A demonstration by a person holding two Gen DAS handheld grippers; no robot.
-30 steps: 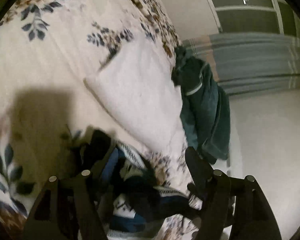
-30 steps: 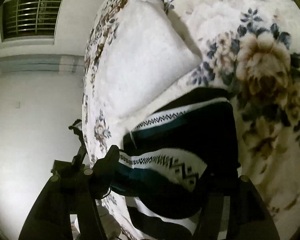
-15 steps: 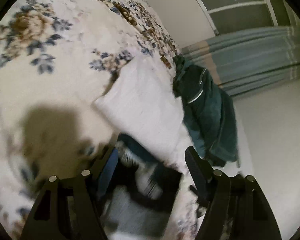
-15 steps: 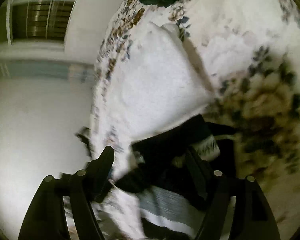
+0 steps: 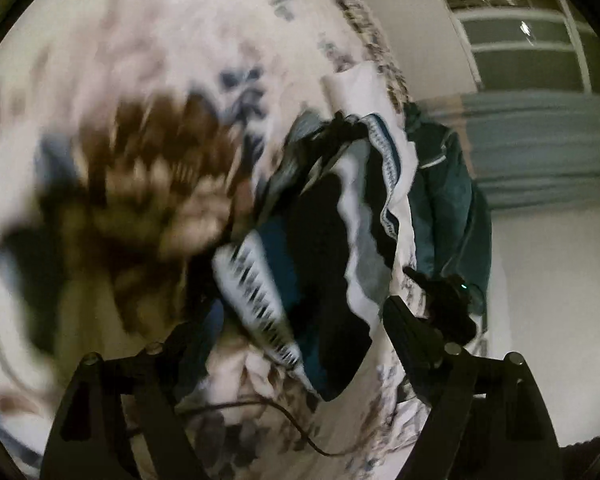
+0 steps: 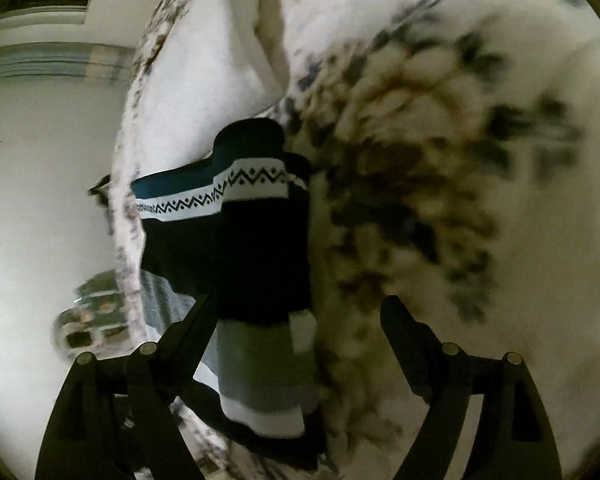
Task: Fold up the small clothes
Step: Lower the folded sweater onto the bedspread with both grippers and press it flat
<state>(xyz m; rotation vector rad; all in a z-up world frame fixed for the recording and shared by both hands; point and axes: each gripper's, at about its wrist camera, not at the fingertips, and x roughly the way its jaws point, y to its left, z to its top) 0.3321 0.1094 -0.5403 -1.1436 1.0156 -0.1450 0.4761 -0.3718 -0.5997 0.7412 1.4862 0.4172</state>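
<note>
jaws: left gripper [image 5: 288,330] and right gripper [image 6: 296,318] both opening, nothing pinched | dark zigzag-banded knit garment [image 6: 236,240] lies on floral bedsheet [image 6: 440,160] | advice: clear cloth before retreating

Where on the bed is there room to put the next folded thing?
The wide flowered bedspread beside the patterned garment, on the side away from the bed's edge, is bare. Along the edge it is crowded: the garment, the white pillow behind it, and a dark green jacket hanging over the side. Both grippers, left and right, are opening.
</note>
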